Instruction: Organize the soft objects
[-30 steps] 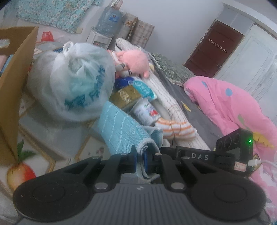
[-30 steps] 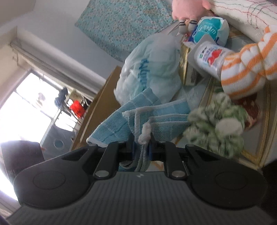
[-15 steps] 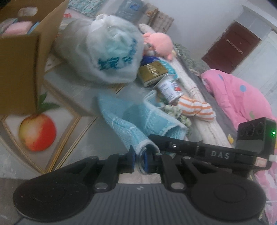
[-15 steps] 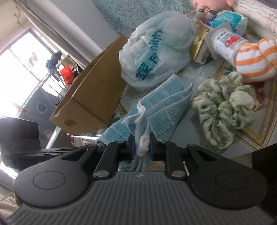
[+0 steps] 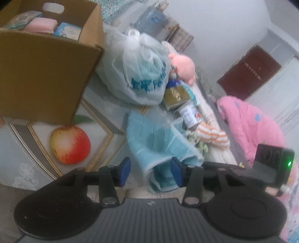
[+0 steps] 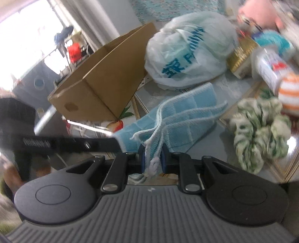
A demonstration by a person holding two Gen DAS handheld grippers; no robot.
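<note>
Towel (image 6: 183,115) corner within right gripper (image 6: 152,158) jaws

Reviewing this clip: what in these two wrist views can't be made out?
- Cardboard box contents: left view shows only the tops; its wall hides the rest.
- Plastic bag contents: cloudy film, both views.
- Pink plush toy: blurred and cut by the top edge, right view.
- Blue towel near end: hidden behind the left gripper.

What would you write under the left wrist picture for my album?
The open left gripper has just let go of a blue towel lying beside a cardboard box and a white bag.
</note>
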